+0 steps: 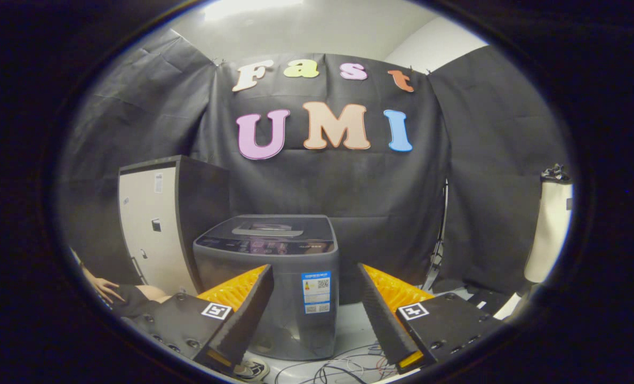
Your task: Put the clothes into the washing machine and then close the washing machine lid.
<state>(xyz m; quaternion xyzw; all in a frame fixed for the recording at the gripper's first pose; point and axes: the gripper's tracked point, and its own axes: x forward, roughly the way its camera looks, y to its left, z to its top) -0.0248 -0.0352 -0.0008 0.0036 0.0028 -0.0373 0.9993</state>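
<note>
Standing wide apart, the gripper fingers hold nothing; there is just air between them, and neither one touches anything. Straight ahead, seen through the gap between them, sits the washing machine, a small grey top-loader on the pale floor. Its lid lies flat and closed on top, with a handle recess near the back and a dark control strip along the front edge. A label sticker is stuck on the machine's front wall, near its right corner. The machine is beyond the fingertips, not touching them.

Behind the machine to the left stands a tall cabinet with a pale front and dark side, close to the black cloth wall. Loose cables are tangled on the floor just below the machine, between the finger bases. At far left, low down beside the left finger, a person's hand rests on something dark; it could be cloth, I cannot tell. At far right, a pale upright bag-like shape with a dark top stands well apart from the machine. No clothes can be made out with any certainty.
</note>
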